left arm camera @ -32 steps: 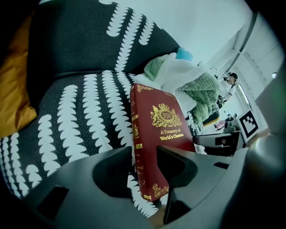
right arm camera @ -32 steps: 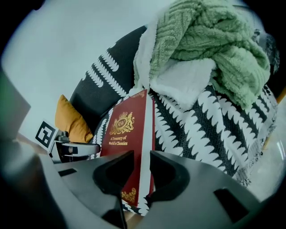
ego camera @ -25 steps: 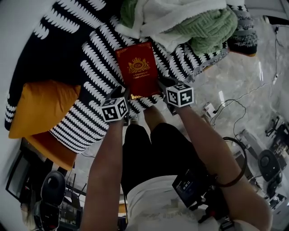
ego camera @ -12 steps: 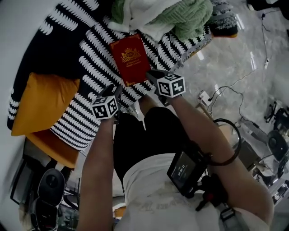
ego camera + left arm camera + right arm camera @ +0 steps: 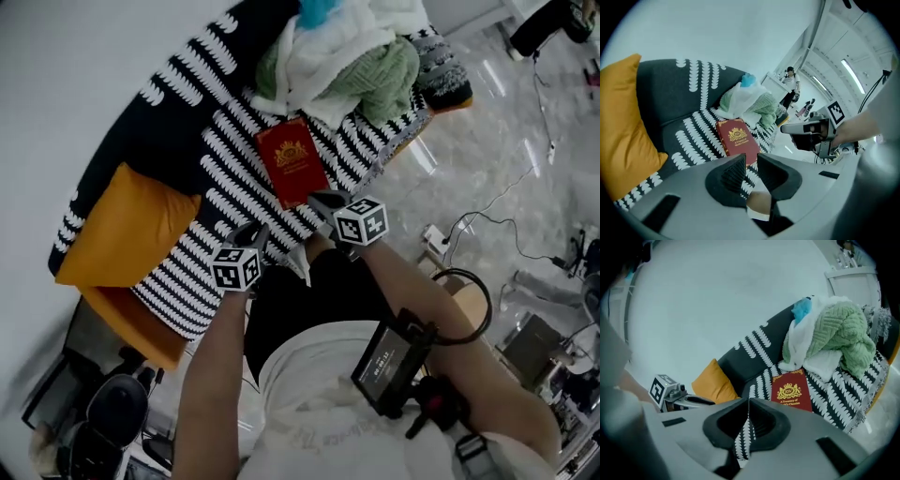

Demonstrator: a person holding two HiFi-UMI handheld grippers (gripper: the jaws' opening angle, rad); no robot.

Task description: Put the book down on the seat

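A red book (image 5: 292, 161) with a gold crest lies flat on the black-and-white patterned seat (image 5: 216, 178), and neither gripper touches it. My left gripper (image 5: 251, 232) hangs short of the seat's front edge, left of the book. Its jaws are closing, a gap still shows, and nothing is between them (image 5: 751, 159). My right gripper (image 5: 323, 199) is just below the book's near edge. Its jaws are closing, tips together, on nothing (image 5: 748, 401). Both gripper views show the book ahead (image 5: 738, 139) (image 5: 790, 391).
A pile of green and white blankets (image 5: 347, 56) sits on the seat behind the book. An orange cushion (image 5: 127, 230) leans at the left. Cables (image 5: 487, 225) run over the pale floor at the right. A person stands far off (image 5: 791, 84).
Both grippers have drawn back from the book's near edge toward me. The book stays flat on the seat. Both pairs of jaws have narrowed.
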